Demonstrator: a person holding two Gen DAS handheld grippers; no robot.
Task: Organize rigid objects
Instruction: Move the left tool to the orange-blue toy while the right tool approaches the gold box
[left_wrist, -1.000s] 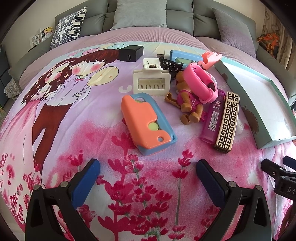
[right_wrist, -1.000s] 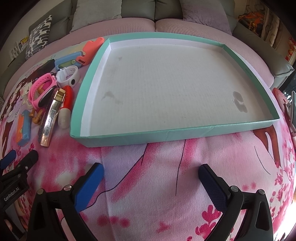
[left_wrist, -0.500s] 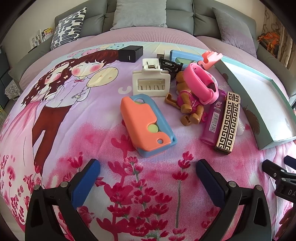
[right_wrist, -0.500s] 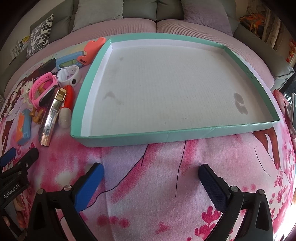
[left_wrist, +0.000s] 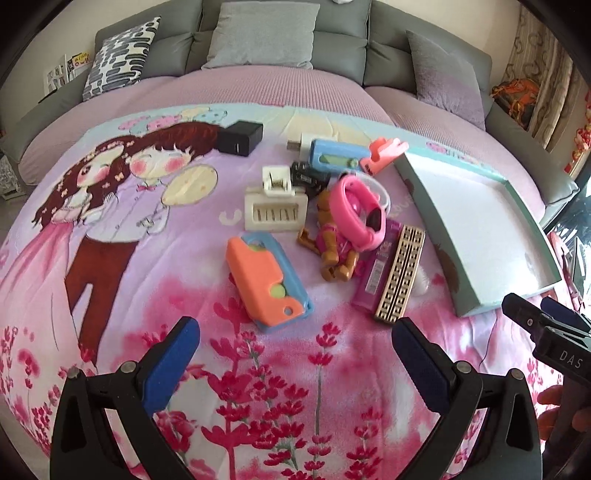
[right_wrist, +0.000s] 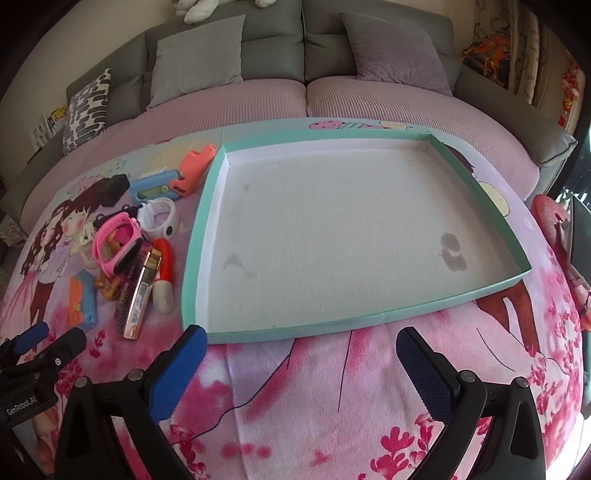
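A pile of small rigid objects lies on the pink cartoon blanket: an orange-and-blue case (left_wrist: 267, 280), a cream clip box (left_wrist: 275, 210), a brown toy figure (left_wrist: 334, 254), a pink watch band (left_wrist: 356, 214), a gold patterned bar (left_wrist: 400, 273) and a black charger (left_wrist: 240, 138). A shallow teal tray (right_wrist: 207, 221) with a white floor sits to their right and holds nothing. My left gripper (left_wrist: 295, 354) is open and empty, just short of the orange case. My right gripper (right_wrist: 301, 363) is open and empty at the tray's near edge.
A grey sofa back with cushions (left_wrist: 264, 35) runs along the far side. A white watch (right_wrist: 160, 218), a blue device (right_wrist: 151, 188) and a coral clip (right_wrist: 195, 166) lie left of the tray. The right gripper shows at the left view's right edge (left_wrist: 546, 332).
Both views have pulled back and risen a little; the objects and tray look smaller and farther. Nothing on the blanket moved. Both grippers stay open.
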